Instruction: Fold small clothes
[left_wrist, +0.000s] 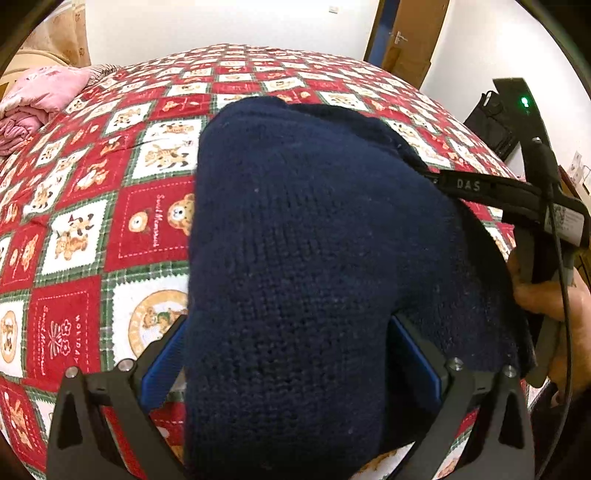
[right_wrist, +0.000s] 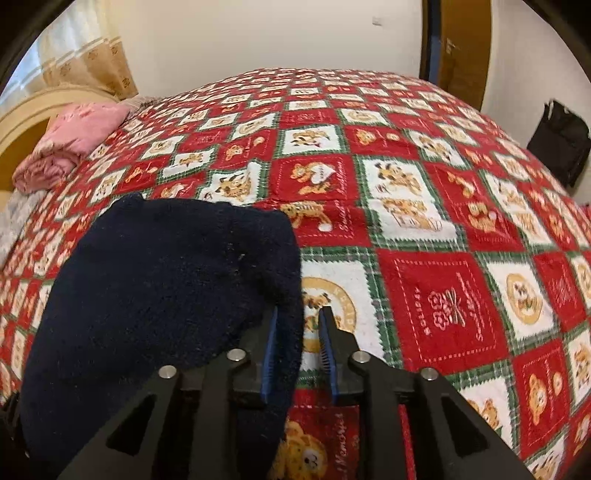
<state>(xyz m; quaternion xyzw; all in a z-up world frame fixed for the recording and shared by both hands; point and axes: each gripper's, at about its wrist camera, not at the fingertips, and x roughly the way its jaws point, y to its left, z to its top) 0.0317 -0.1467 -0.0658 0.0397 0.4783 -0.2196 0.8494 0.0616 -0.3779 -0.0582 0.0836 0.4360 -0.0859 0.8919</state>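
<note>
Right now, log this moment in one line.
garment: navy knit on bear-print bedspread | left tongs: open, straddling knit | right tongs: open at knit's edge | fold: in progress

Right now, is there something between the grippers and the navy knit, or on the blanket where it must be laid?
Nothing visible. The knit lies between the left gripper's open fingers, and its edge sits between the right gripper's. The blanket ahead shows no object; the pink bedding lies far off.
</note>
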